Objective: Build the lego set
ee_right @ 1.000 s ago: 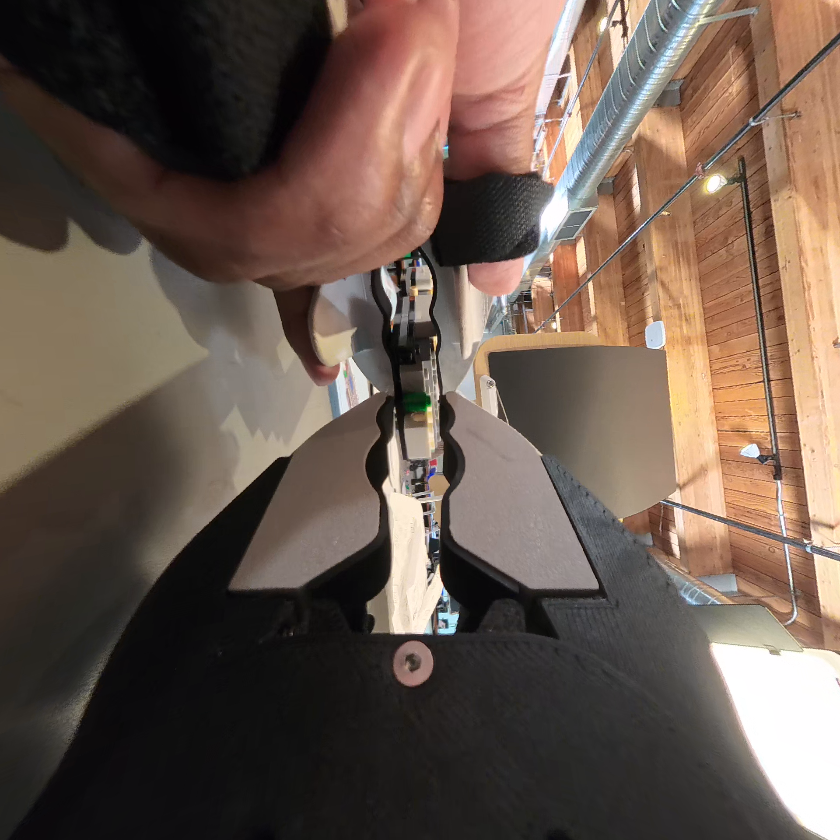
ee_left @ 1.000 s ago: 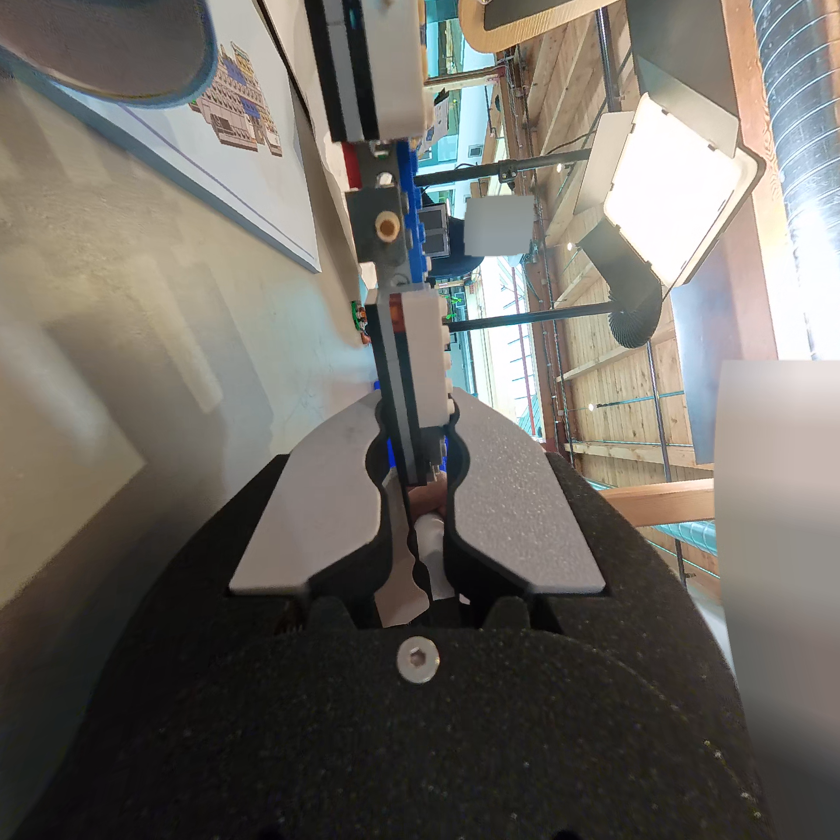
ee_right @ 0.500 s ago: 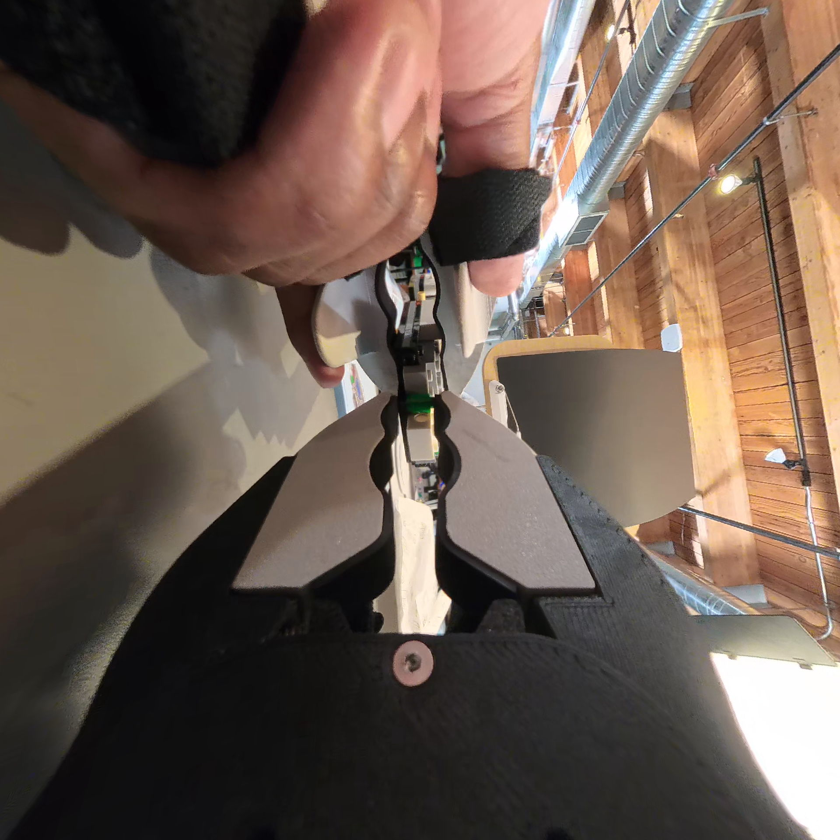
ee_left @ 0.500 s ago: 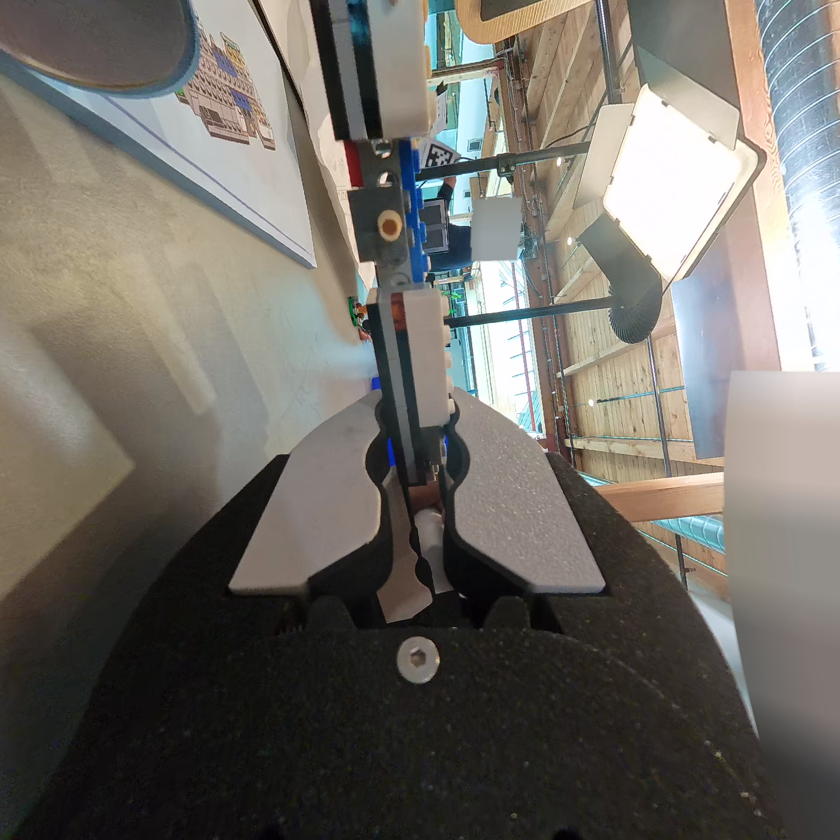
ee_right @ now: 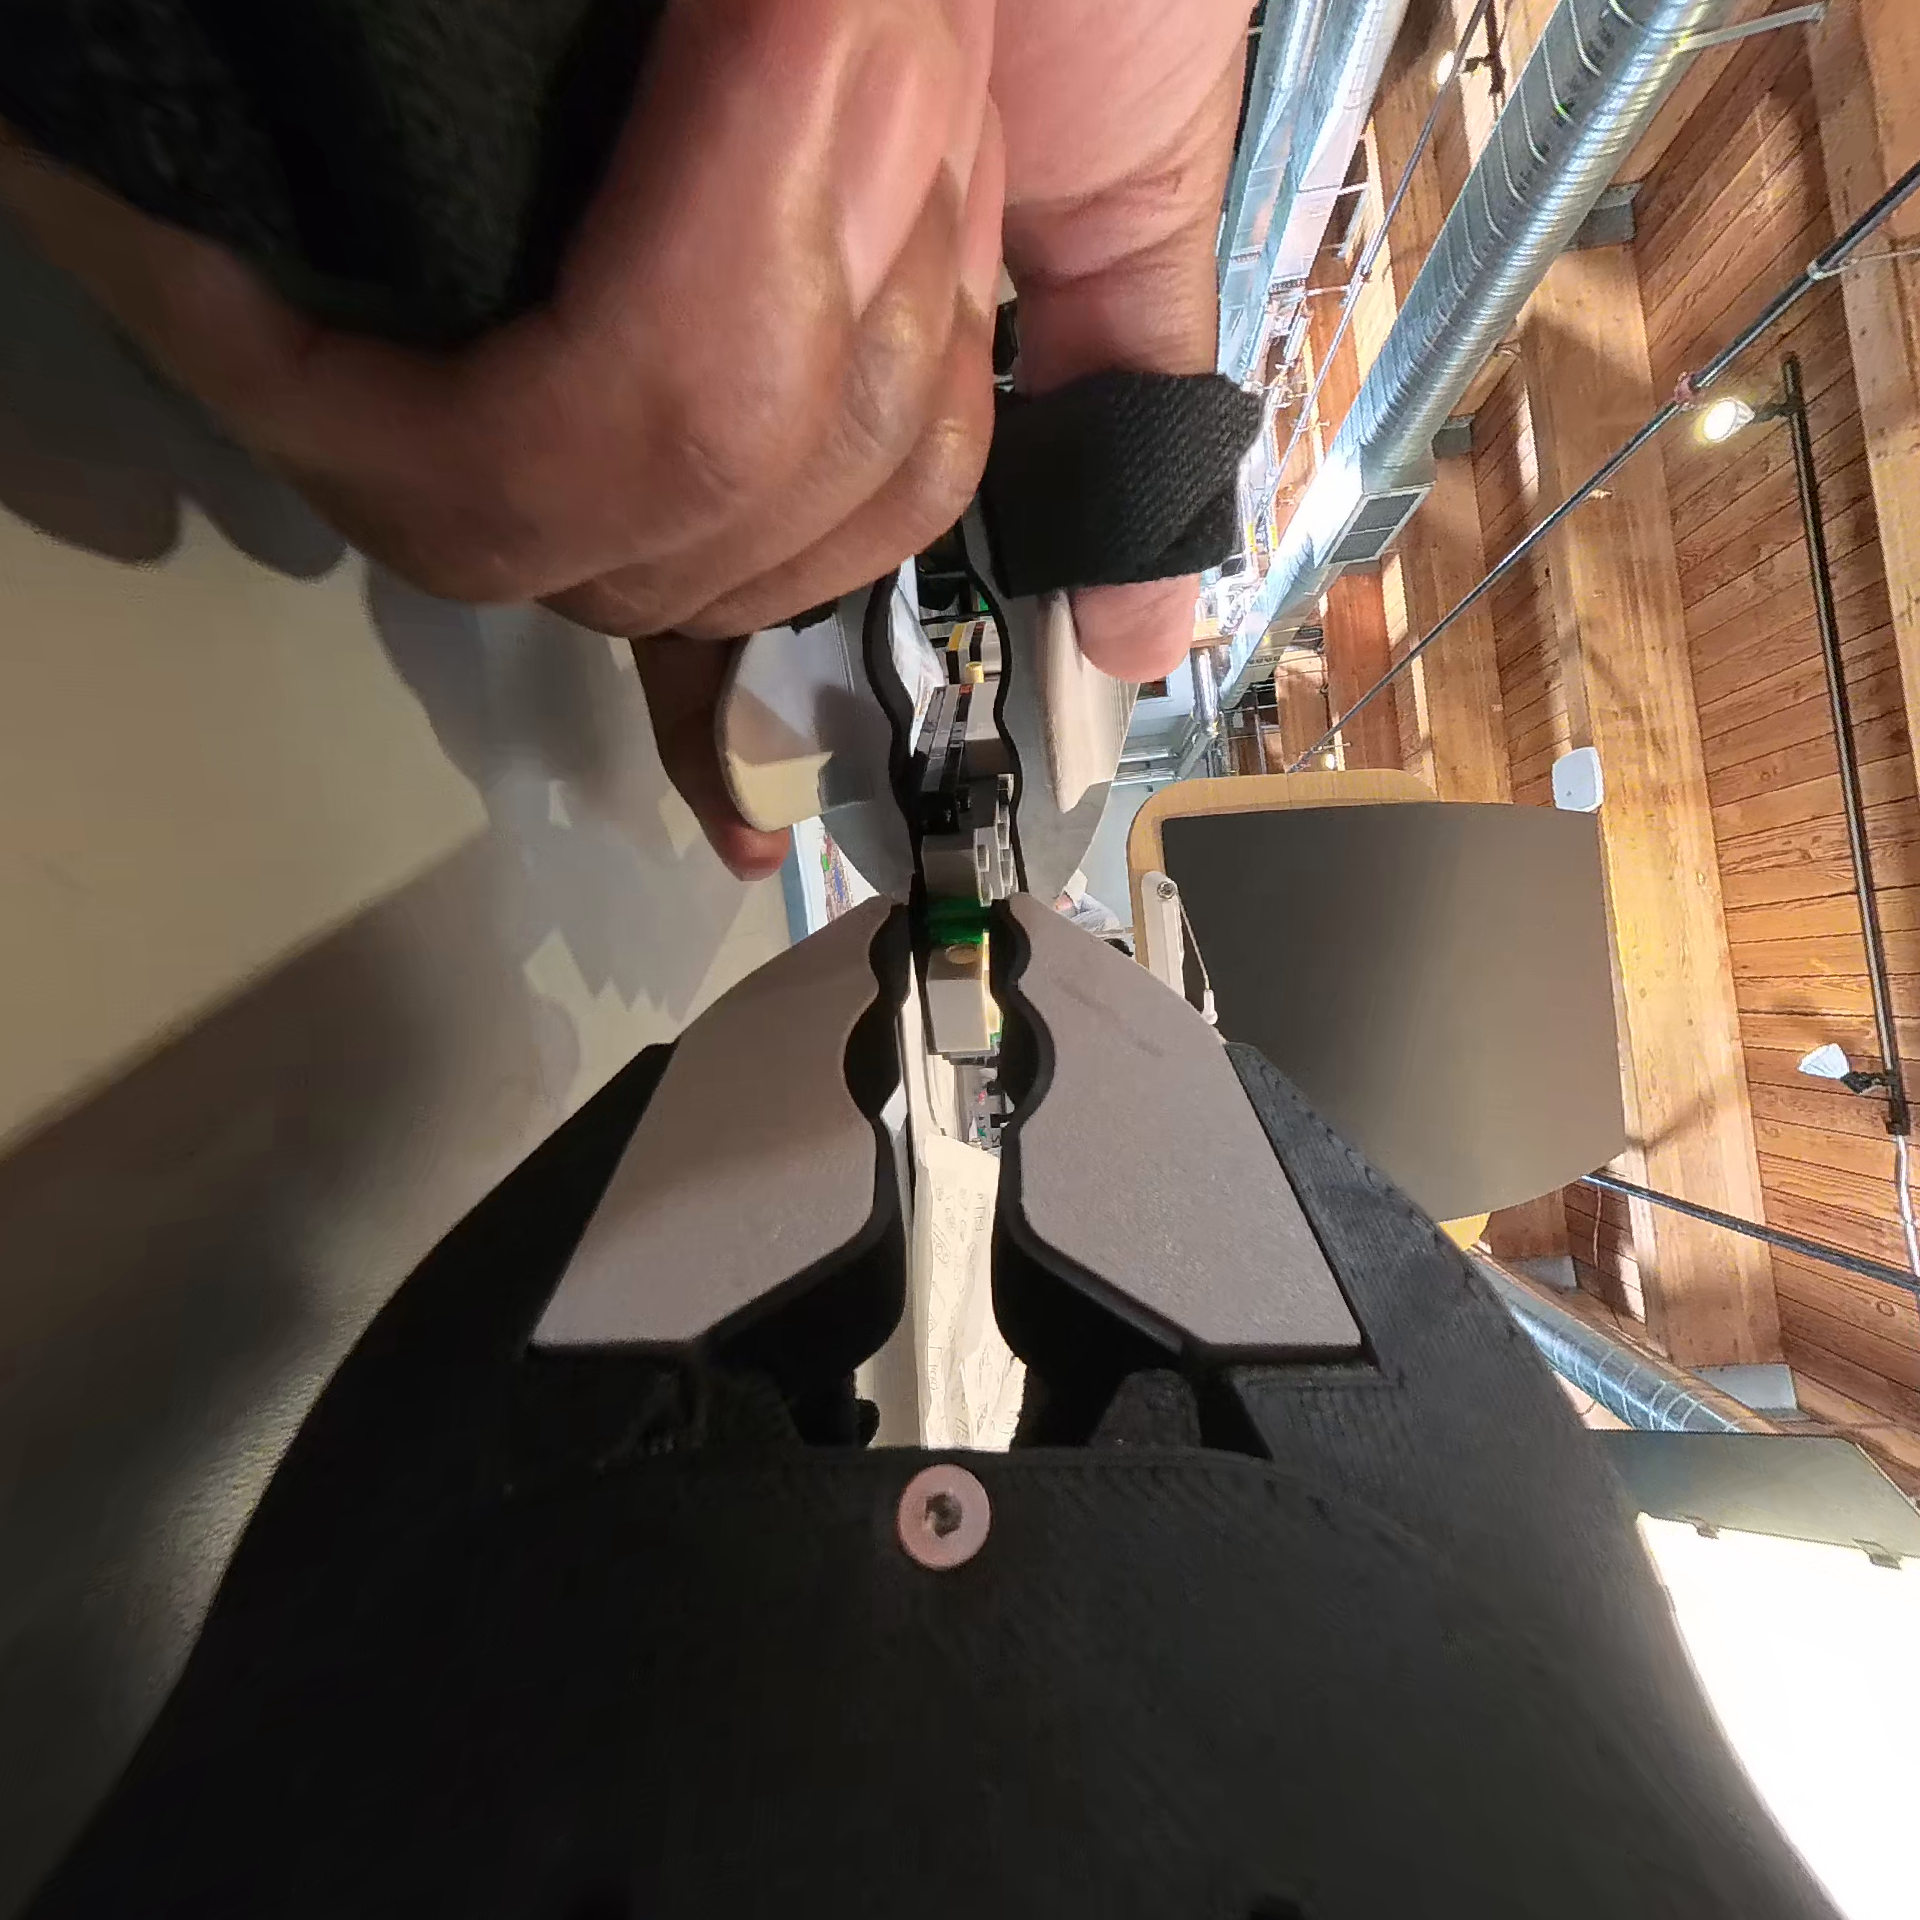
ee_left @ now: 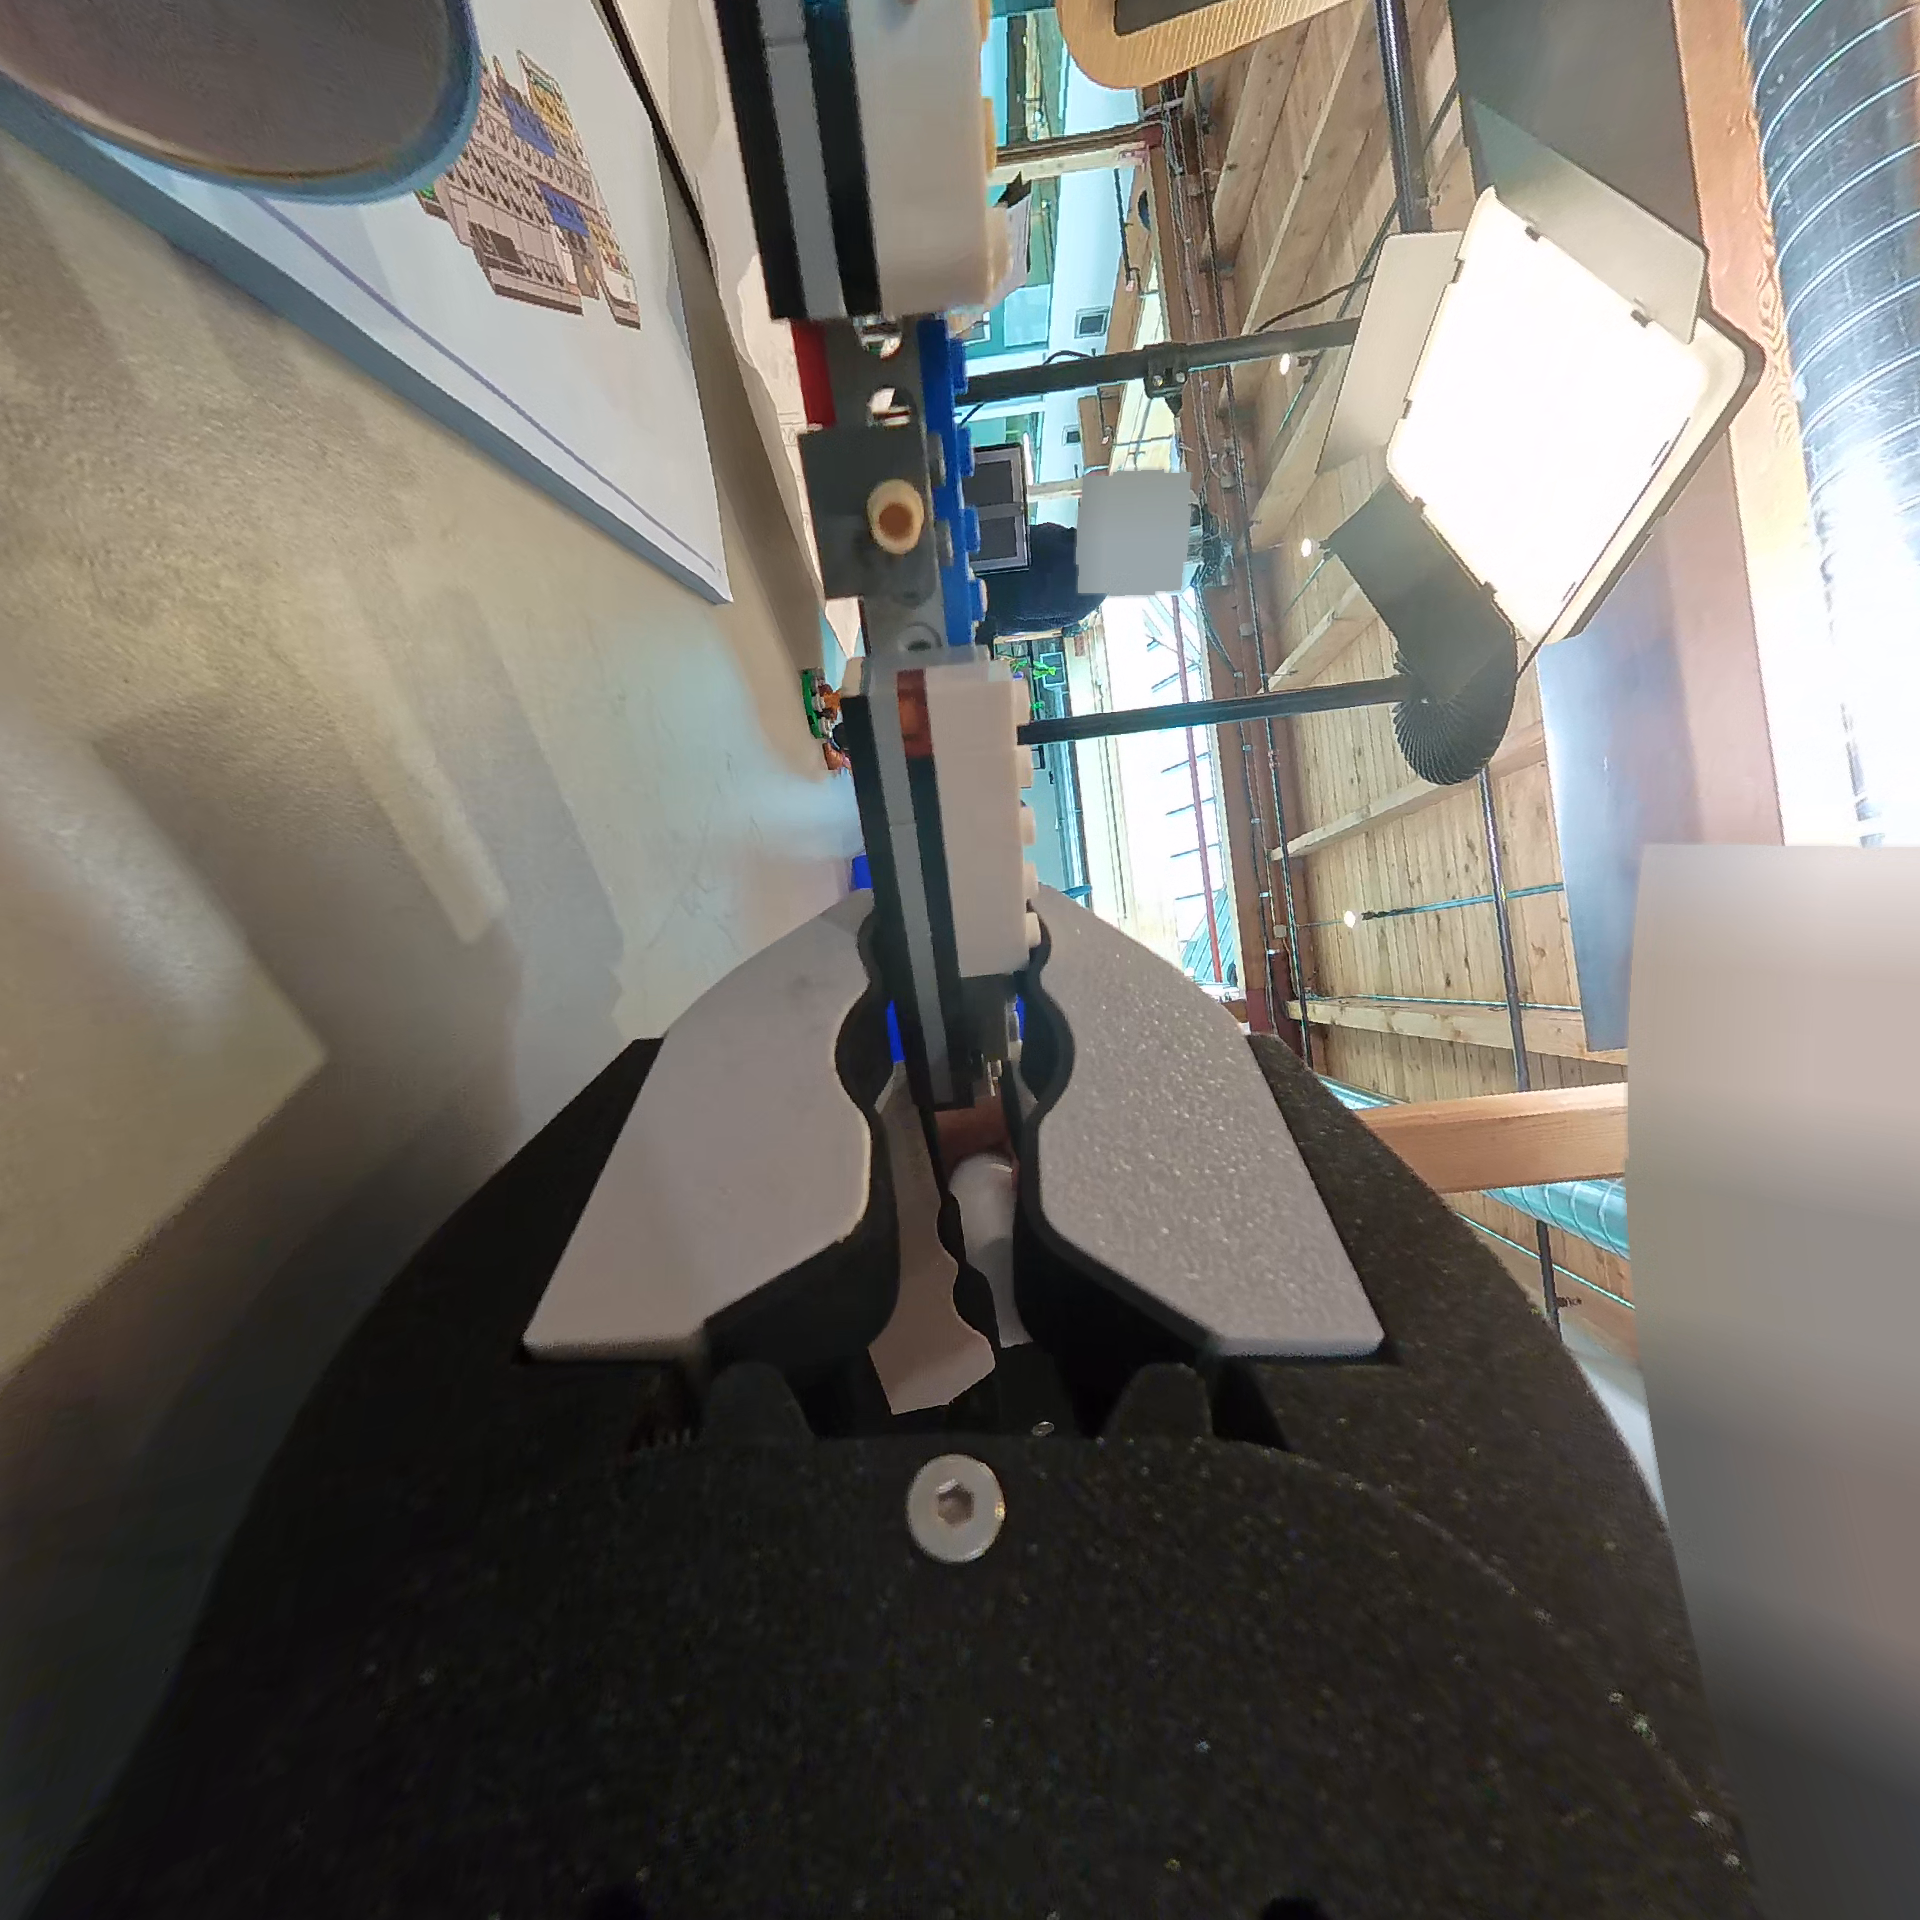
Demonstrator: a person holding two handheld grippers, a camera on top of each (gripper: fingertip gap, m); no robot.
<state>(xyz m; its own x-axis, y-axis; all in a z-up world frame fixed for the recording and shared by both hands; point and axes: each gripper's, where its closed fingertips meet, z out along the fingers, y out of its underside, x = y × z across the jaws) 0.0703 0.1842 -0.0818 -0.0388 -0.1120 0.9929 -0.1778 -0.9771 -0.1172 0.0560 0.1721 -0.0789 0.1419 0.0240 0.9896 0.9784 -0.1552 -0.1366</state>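
Observation:
In the left wrist view my left gripper (ee_left: 954, 925) is shut on a long brick assembly (ee_left: 940, 790) of black, grey, white and blue bricks that runs away from the jaws to the frame's top. In the right wrist view a hand (ee_right: 675, 364) holds that gripper (ee_right: 956, 727) tip to tip with mine. My right gripper (ee_right: 953, 914) is shut on the assembly's near end. That end is a grey brick (ee_right: 956, 1003) with a green piece (ee_right: 951, 920), and both pads touch it.
A printed building sheet (ee_left: 499, 343) lies on the pale table (ee_left: 312, 779), with a round grey, blue-rimmed thing (ee_left: 208, 94) over its corner. A lit lamp panel (ee_left: 1538, 416) and wooden walls are behind. A dark chair back (ee_right: 1382, 987) stands beyond the grippers. My two grippers' fingertips are within a few centimetres of each other.
My right gripper's fingers closed a little onto the grey and green end piece and moved up against the left gripper's tips. The left gripper kept its hold.

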